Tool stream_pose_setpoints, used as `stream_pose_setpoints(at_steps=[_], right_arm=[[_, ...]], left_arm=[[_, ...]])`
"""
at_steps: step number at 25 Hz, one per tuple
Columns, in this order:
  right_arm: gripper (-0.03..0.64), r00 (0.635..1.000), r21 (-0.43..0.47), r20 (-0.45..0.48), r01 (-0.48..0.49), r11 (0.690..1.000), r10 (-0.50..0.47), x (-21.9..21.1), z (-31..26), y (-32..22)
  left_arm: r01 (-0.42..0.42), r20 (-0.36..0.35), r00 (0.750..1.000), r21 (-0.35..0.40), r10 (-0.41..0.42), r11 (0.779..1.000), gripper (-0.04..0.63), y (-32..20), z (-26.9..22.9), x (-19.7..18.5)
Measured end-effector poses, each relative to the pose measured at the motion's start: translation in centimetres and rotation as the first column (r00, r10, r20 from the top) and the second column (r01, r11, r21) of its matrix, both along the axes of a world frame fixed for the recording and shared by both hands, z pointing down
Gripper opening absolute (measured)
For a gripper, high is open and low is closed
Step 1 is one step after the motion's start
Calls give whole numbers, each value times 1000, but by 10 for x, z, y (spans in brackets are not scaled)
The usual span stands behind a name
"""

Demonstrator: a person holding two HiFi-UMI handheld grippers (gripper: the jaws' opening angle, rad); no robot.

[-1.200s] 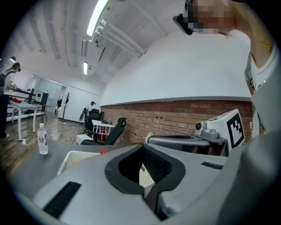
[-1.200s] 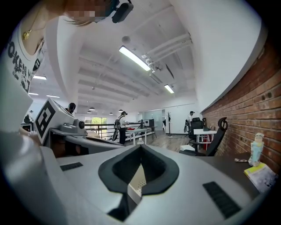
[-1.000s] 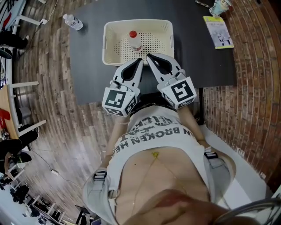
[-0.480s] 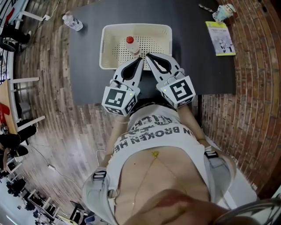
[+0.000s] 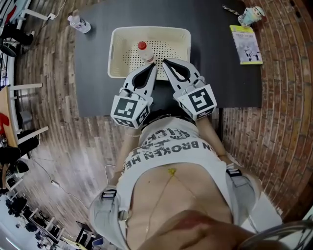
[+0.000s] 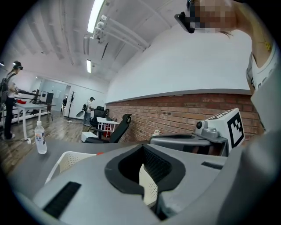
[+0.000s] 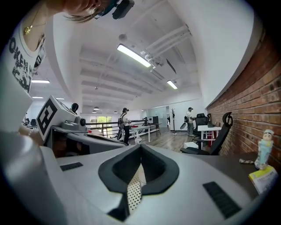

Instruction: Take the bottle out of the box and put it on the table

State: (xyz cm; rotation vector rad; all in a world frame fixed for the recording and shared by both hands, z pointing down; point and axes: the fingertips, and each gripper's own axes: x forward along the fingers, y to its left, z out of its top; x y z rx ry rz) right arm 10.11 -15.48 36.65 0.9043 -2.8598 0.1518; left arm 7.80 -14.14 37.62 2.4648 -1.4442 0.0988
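Observation:
A cream perforated box (image 5: 122,51) stands on the dark table (image 5: 220,68). Inside it a small white bottle with a red cap (image 5: 145,51) stands upright near the middle. My left gripper (image 5: 155,66) and right gripper (image 5: 164,62) hang side by side over the box's near wall, tips just short of the bottle. Both are shut with nothing in them. In the left gripper view the shut jaws (image 6: 142,147) hide most of the box (image 6: 70,160); only a sliver of red cap (image 6: 100,153) shows. The right gripper view shows its shut jaws (image 7: 140,147) above perforated box wall (image 7: 133,193).
A clear water bottle (image 5: 78,23) stands at the table's far left corner. A yellow booklet (image 5: 245,44) and a small figurine (image 5: 248,14) lie at the far right. A brick wall runs along the right; chairs and people are far off on the wooden floor.
Both grippers have edged forward a little toward the box, still shut. The bottle and the box have not moved on the table.

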Motion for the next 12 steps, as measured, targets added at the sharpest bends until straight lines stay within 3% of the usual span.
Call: stream_pose_setpoints(at_steps=[12], right_arm=[[8, 994, -7, -25, -109, 994, 109, -26, 4, -4]], left_arm=[[-105, -1, 994, 5, 105, 994, 6, -10, -3, -33]])
